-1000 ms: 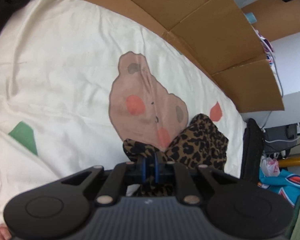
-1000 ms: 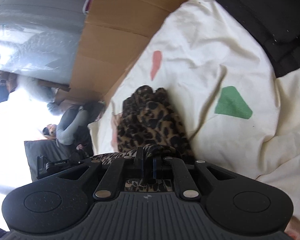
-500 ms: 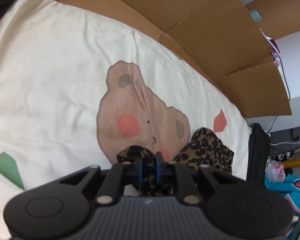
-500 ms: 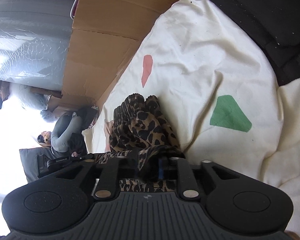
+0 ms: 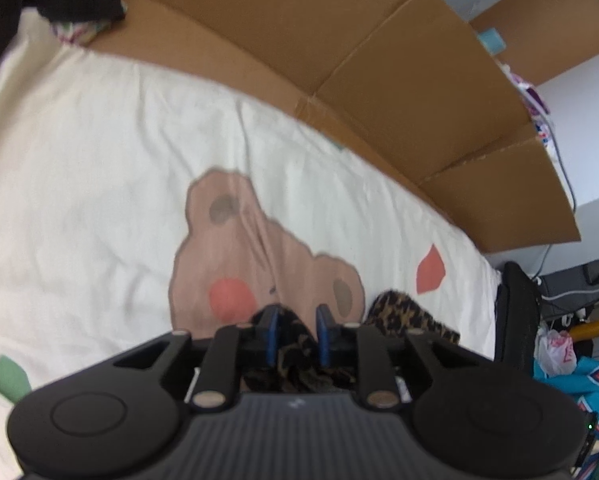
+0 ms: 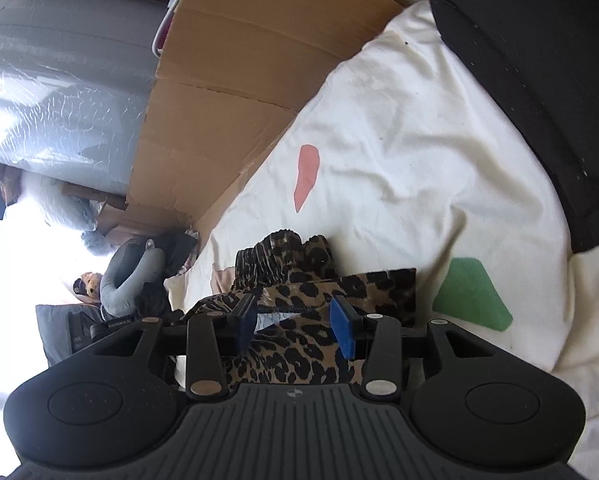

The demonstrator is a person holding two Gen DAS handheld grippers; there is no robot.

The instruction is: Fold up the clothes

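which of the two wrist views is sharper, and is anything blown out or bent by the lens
Right wrist view is sharper: the spots on the leopard garment are crisp, though the window side at far left is blown out white. Left wrist view is soft with motion blur, smearing the bear print and sheet. Both bend straight lines: the cardboard edge bows in the fisheye.

The left wrist camera sat just behind the left tongs [image 5: 297, 334] and looked steeply down, close over the bed sheet [image 5: 99, 184], with the cardboard [image 5: 379, 80] along the far edge. The right wrist camera sat behind the right tongs [image 6: 295, 326], tilted less steeply, facing along the sheet [image 6: 399, 140] toward the same cardboard [image 6: 219, 100]. Both views shared the leopard-print garment [image 5: 399, 316] [image 6: 287, 264] lying close below on the sheet.
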